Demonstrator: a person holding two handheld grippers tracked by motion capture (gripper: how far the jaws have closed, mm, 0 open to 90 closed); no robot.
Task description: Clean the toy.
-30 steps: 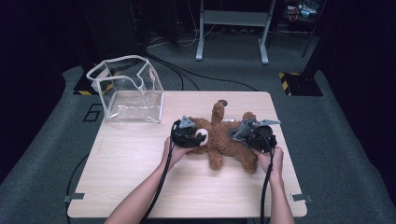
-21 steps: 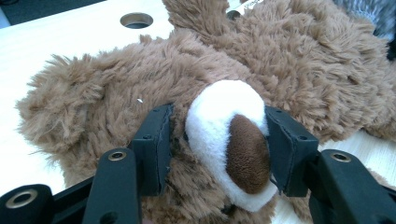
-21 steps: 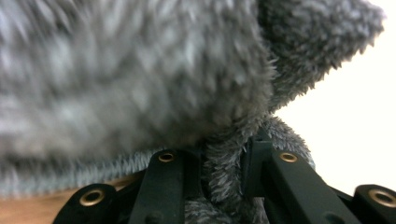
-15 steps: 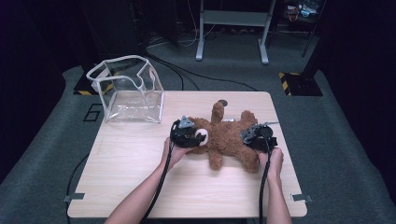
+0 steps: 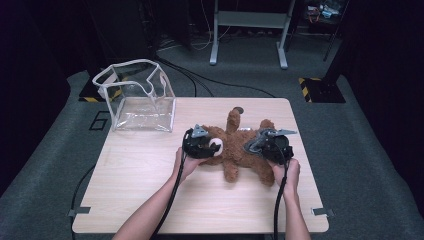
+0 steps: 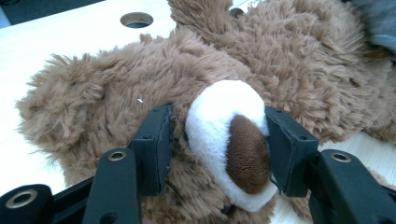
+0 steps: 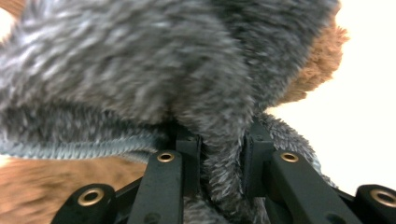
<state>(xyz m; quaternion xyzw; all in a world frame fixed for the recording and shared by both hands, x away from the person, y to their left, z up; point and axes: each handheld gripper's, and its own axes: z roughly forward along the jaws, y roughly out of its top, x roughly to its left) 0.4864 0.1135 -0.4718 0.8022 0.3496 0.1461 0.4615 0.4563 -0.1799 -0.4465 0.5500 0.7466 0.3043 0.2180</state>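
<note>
A brown plush bear (image 5: 234, 152) lies on the wooden table (image 5: 150, 170), its limbs spread. My left gripper (image 5: 212, 147) comes at its head from the left. In the left gripper view, the left gripper (image 6: 218, 150) is shut on the bear's white muzzle (image 6: 219, 116) with its brown nose. My right gripper (image 5: 256, 145) is at the bear's right side. There, in the right gripper view, the right gripper (image 7: 222, 164) pinches a fold of grey fuzzy fabric (image 7: 154, 70) on the toy; brown fur (image 7: 322, 65) shows behind it.
A clear plastic bag (image 5: 137, 97) with white trim stands open at the table's back left corner. A round hole (image 6: 136, 19) sits in the tabletop behind the bear. Cables trail from both grippers toward the near edge. Dark floor surrounds the table.
The right hand shifted slightly toward the near right half a second ago and has come back. The left hand and the bear's head have stayed still.
</note>
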